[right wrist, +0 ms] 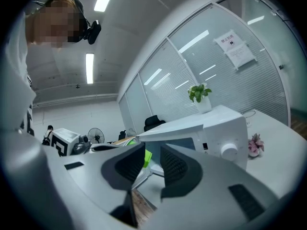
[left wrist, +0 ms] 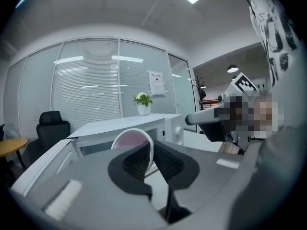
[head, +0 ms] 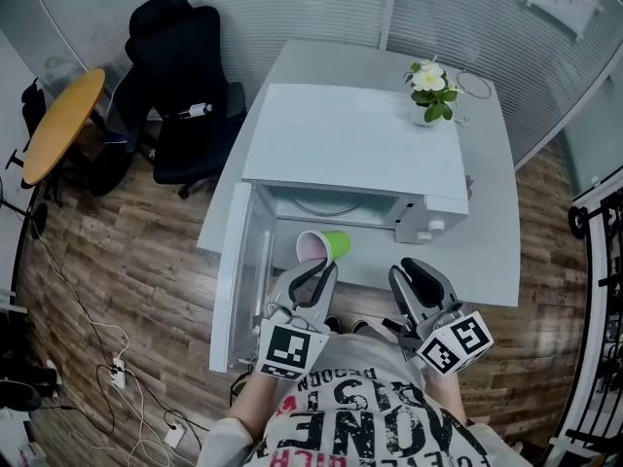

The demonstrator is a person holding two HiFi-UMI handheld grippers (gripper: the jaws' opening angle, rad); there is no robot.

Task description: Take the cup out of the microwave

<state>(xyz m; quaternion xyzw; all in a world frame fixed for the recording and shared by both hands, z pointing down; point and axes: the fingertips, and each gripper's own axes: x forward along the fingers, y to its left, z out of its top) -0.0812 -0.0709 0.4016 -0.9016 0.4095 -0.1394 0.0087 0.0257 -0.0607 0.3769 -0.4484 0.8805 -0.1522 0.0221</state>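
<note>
PULLED FROM THE OVEN: Your left gripper (head: 314, 272) is clenched on the rim of the green plastic cup with a pink inside (head: 324, 246), one pad inside the wall and one outside. It holds the cup tipped on its side, just in front of the open cavity of the boxy white microwave oven (head: 360, 144). From overhead the cup looks clear of the opening, though the steep angle makes that hard to confirm.

The microwave's white door (head: 238, 280) stands swung out to the left. Your right gripper (head: 421, 280) hangs just to the right of the cup, level with it. Its tongs are released and grasp nothing, and a slice of green cup shows beyond them.

The oven stands on a white rectangular table (head: 487, 251), with a small potted white-flowered plant (head: 431, 90) by its far right corner. A black office chair (head: 185, 95) stands off to the left.
</note>
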